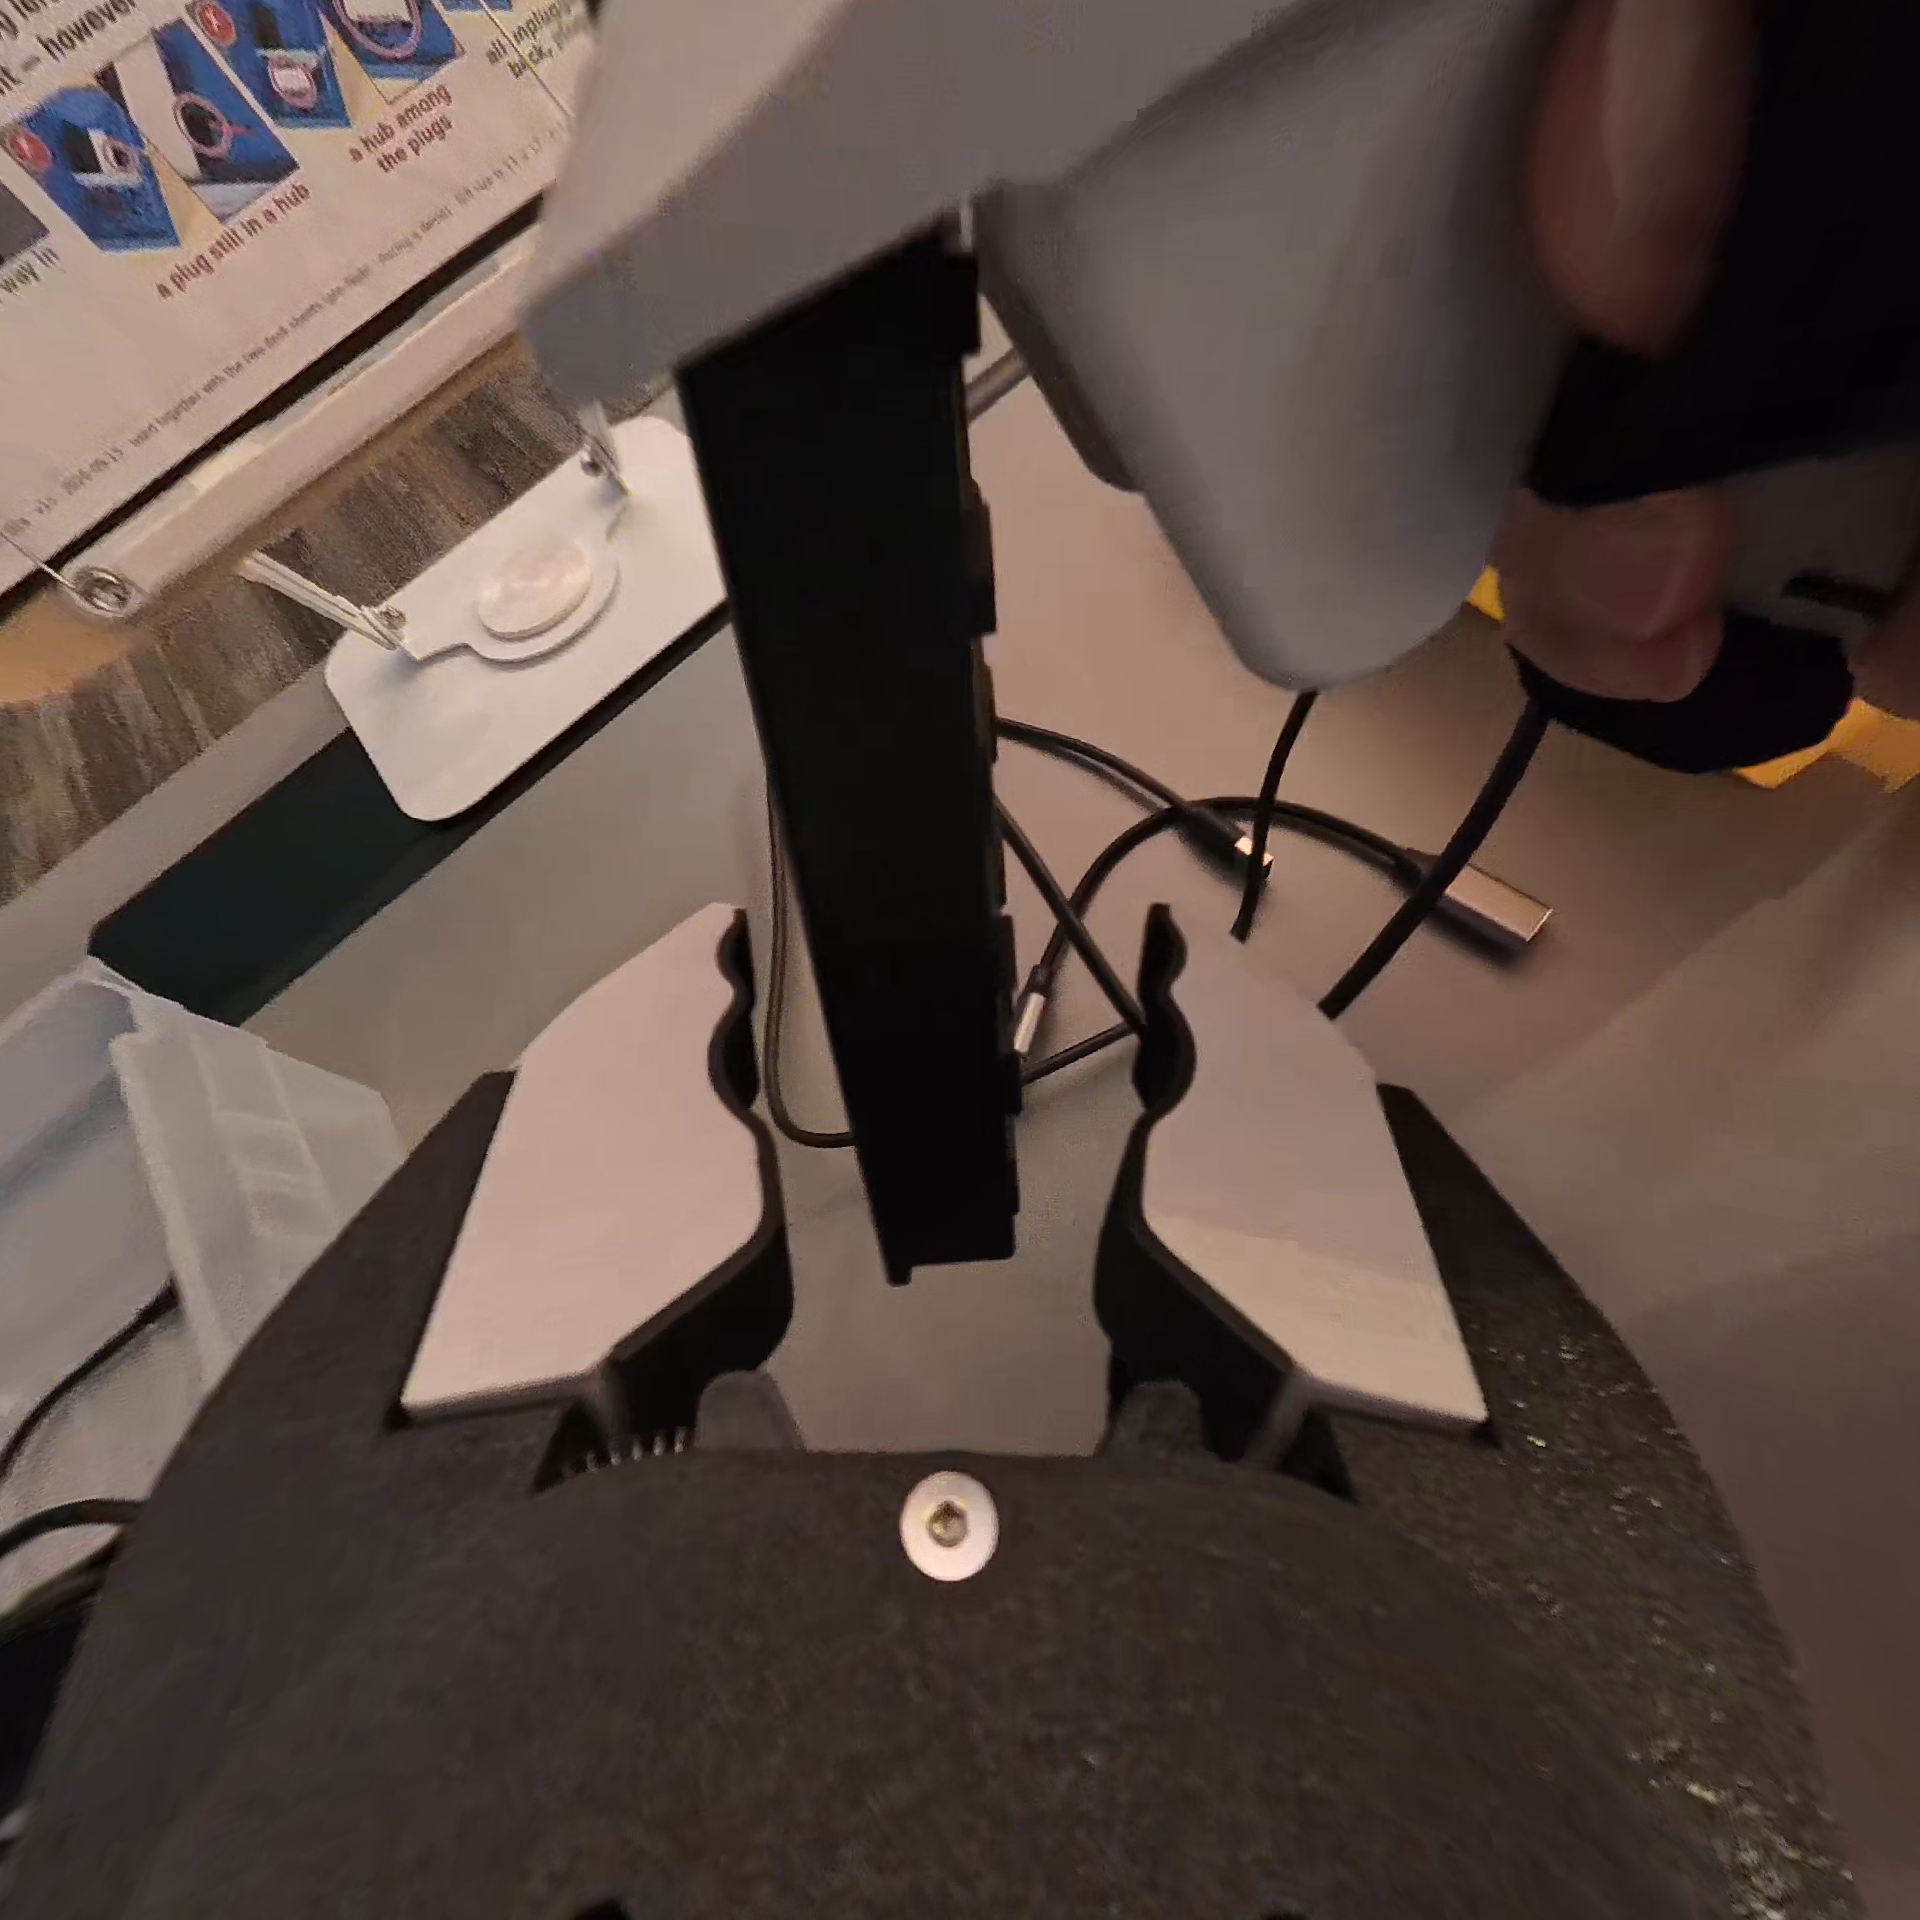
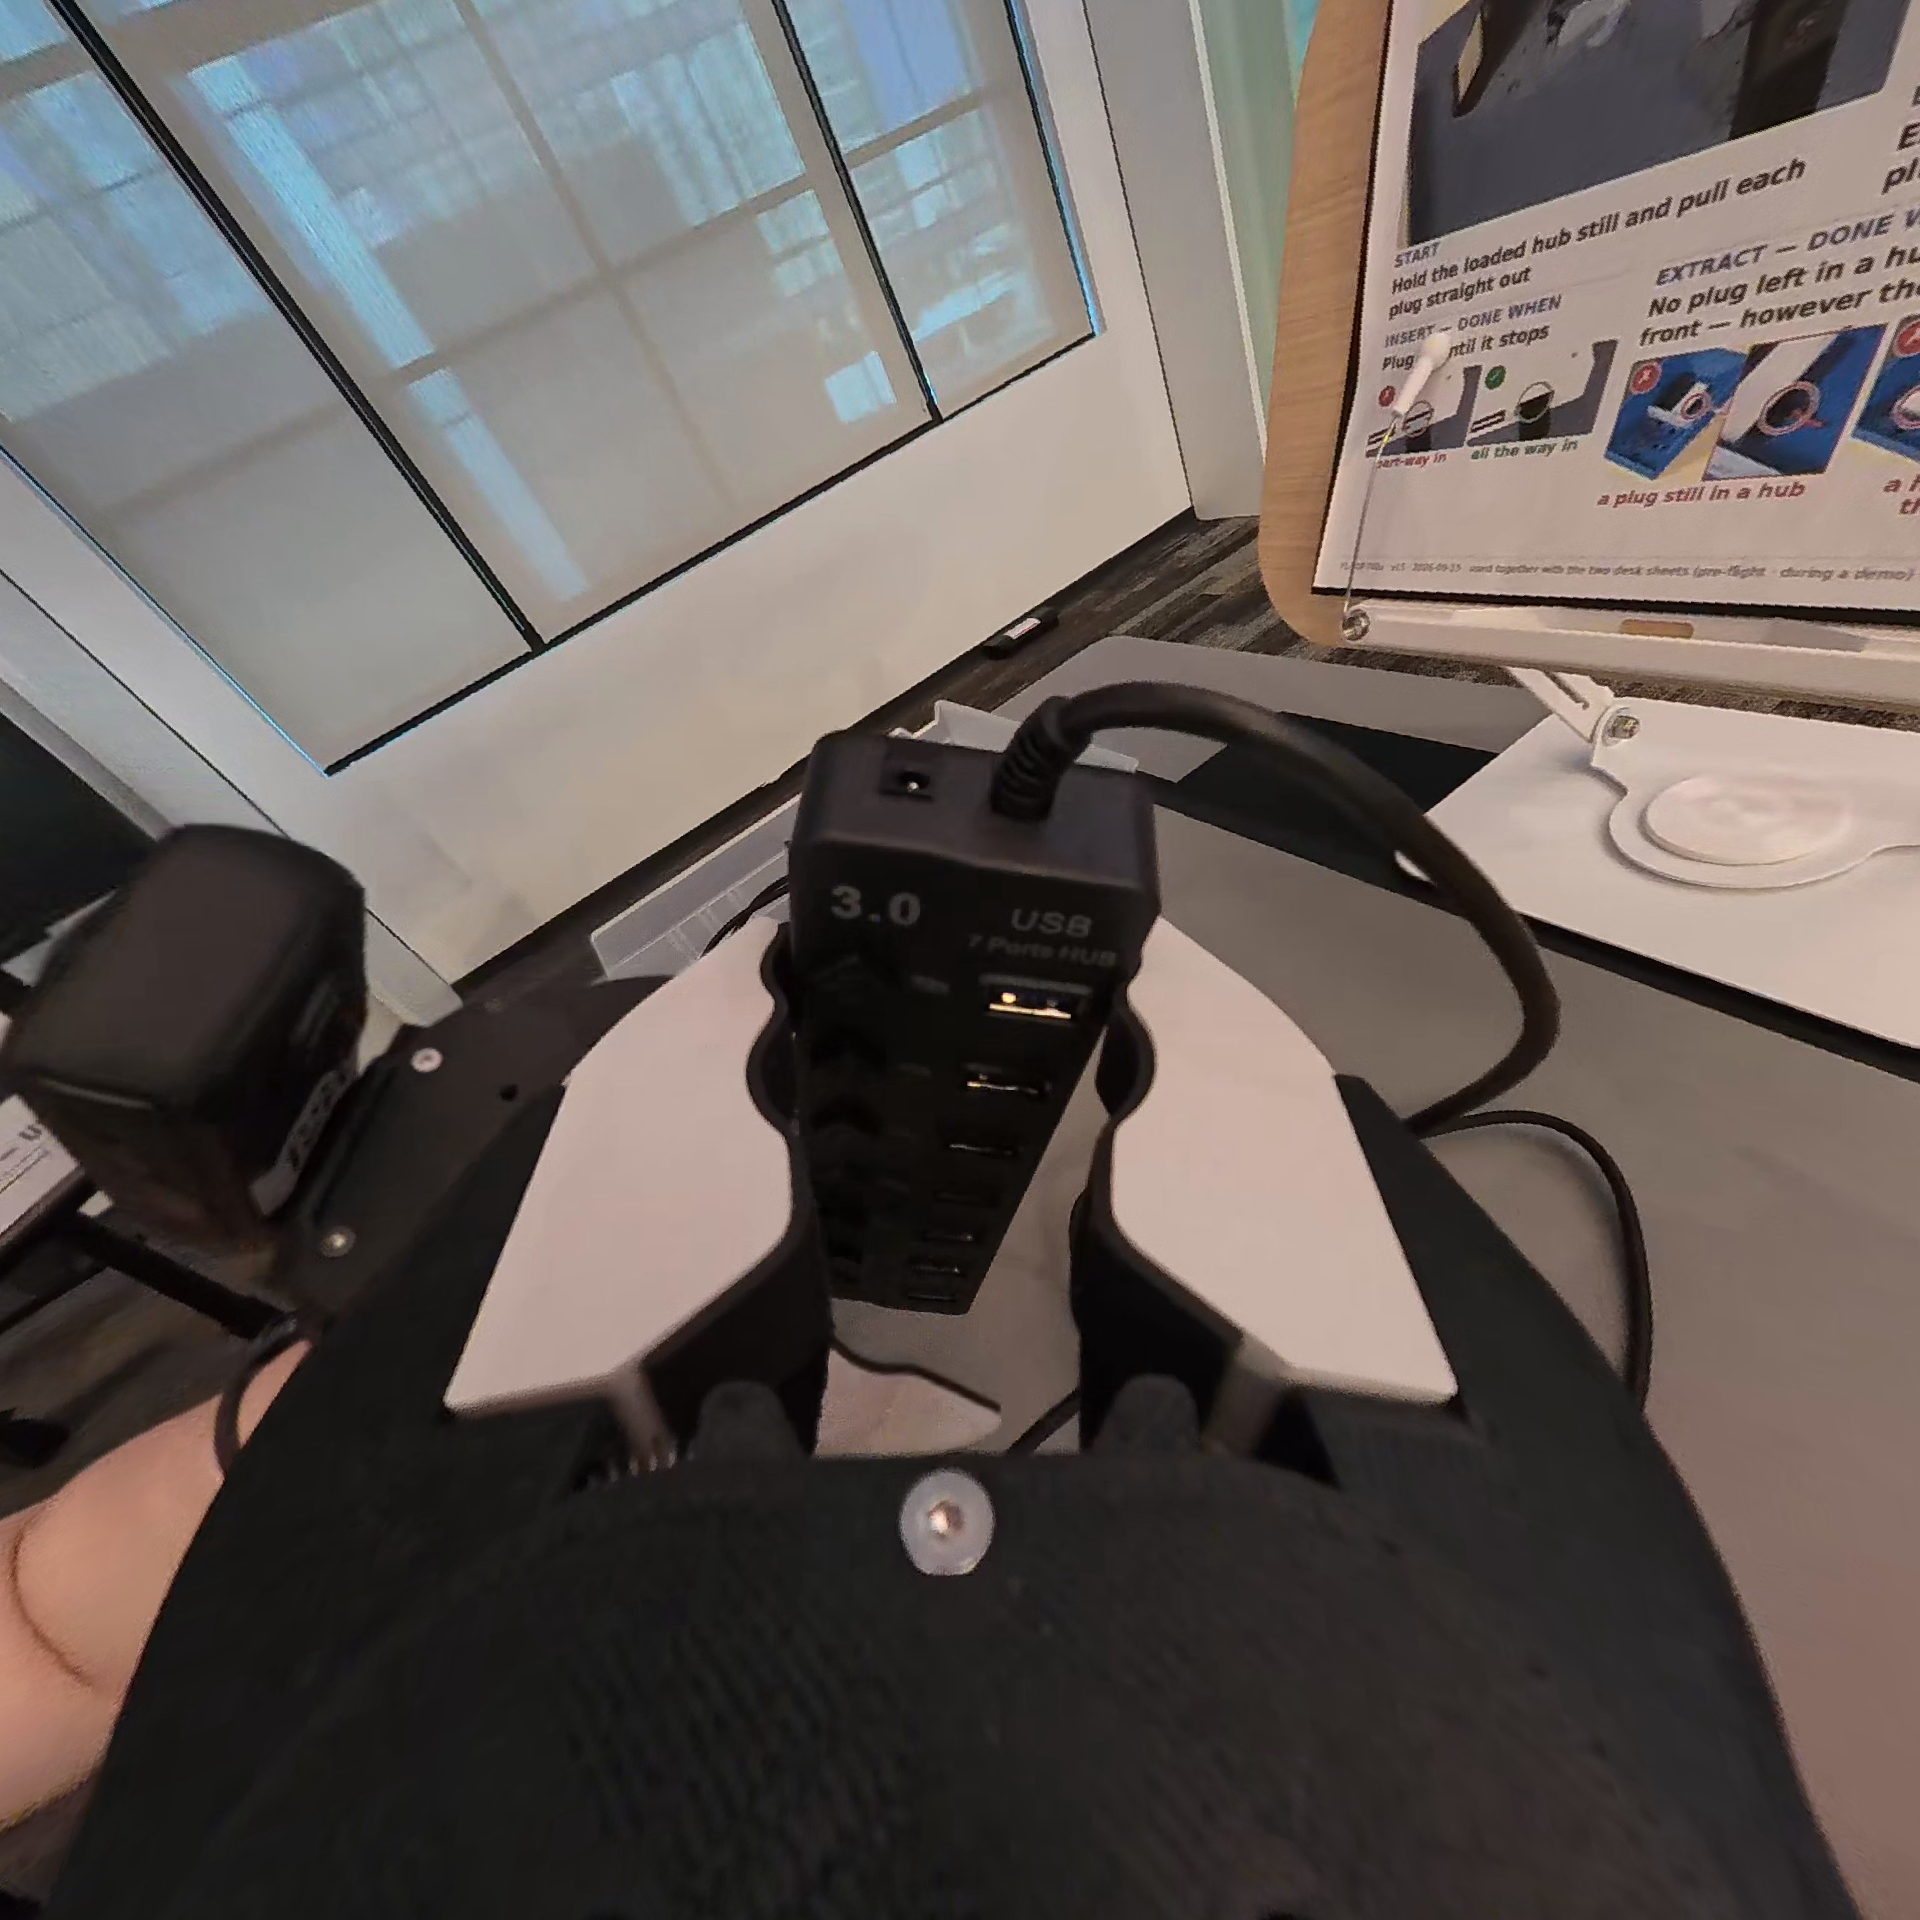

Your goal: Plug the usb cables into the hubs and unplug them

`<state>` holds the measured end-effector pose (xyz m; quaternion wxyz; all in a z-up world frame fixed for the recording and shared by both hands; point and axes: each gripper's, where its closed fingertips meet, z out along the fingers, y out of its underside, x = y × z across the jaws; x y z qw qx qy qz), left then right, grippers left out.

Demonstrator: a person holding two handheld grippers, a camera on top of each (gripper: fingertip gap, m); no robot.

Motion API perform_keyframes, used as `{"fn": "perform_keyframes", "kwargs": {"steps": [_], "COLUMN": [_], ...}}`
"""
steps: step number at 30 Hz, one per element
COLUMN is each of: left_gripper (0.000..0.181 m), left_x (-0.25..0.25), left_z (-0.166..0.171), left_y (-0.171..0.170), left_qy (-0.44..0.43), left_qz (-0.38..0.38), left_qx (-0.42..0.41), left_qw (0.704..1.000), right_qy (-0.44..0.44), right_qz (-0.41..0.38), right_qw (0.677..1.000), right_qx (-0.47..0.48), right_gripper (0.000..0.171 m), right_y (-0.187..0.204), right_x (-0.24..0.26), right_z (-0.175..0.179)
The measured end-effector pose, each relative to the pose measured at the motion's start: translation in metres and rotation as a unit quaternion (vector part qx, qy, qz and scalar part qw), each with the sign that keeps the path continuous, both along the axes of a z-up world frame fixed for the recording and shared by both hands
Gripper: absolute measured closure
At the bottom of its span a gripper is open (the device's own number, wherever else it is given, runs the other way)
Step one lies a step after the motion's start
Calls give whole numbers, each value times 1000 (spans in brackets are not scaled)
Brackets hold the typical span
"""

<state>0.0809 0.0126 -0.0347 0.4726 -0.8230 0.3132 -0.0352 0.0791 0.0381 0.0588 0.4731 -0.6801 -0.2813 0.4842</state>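
The right tongs (image 2: 951, 1049) are clamped on the long black USB hub (image 2: 961, 1049), squeezing it by its two narrow sides so it sticks up out of them. The port face points at the right wrist camera, and none of the slots I can see has a plug in it. A thick black cord (image 2: 1382, 831) comes out of the hub's far end and loops off to the right, down toward the grey table (image 2: 1714, 1195).

From the left wrist camera, the same hub (image 1: 862, 727) hangs down between the left tongs (image 1: 951, 997). Those are spread wide and there's a clear gap on both sides of the hub, so they're holding nothing. The other gripper's white body (image 1: 1247, 312) fills the top of that view.

The loose USB cables (image 1: 1143, 821) are lying on the table just past the left tongs, with one silver plug (image 1: 1496, 906) off to the right. A clear plastic box (image 1: 156, 1143) sits near left. An instruction sheet (image 2: 1662, 312) on a white stand (image 2: 1714, 831) is at the far right.
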Motion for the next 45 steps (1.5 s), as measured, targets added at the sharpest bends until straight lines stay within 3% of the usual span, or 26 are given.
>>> {"fn": "perform_keyframes", "kwargs": {"steps": [4,10,15,20,26,29,31,38,45], "left_gripper": [110,139,134,138,134,136,151,153,154], "left_x": [2,1,-2,4,5,9,15,20,23], "left_z": [-8,3,-4,-1,14,19,21,25,30], "left_y": [5,12,20,26,36,39,40,47,40], "left_qy": [-12,-46,-12,-41,-34,-53,-74,-54,-96], "left_qz": [6,4,5,-7,-10,-19,-32,-35,-59], "left_qx": [4,34,25,18,61,66,60,82,66], "left_qw": [1000,998,1000,999,997,996,995,995,991], "right_qy": [3,24,2,-6,8,12,17,18,6], "right_qz": [3,16,9,-3,-28,-40,-45,-50,-36], "right_qw": [1000,1000,1000,999,999,998,998,998,996], "right_qx": [-3,-9,18,37,40,43,43,44,86], "right_gripper": [115,115,116,116,116,116,116,115,115], "right_y": [-3,-8,-8,-6,4,8,10,15,5], "right_x": [-2,-1,1,5,20,27,30,36,34], "right_z": [0,8,10,15,23,27,28,31,40]}}
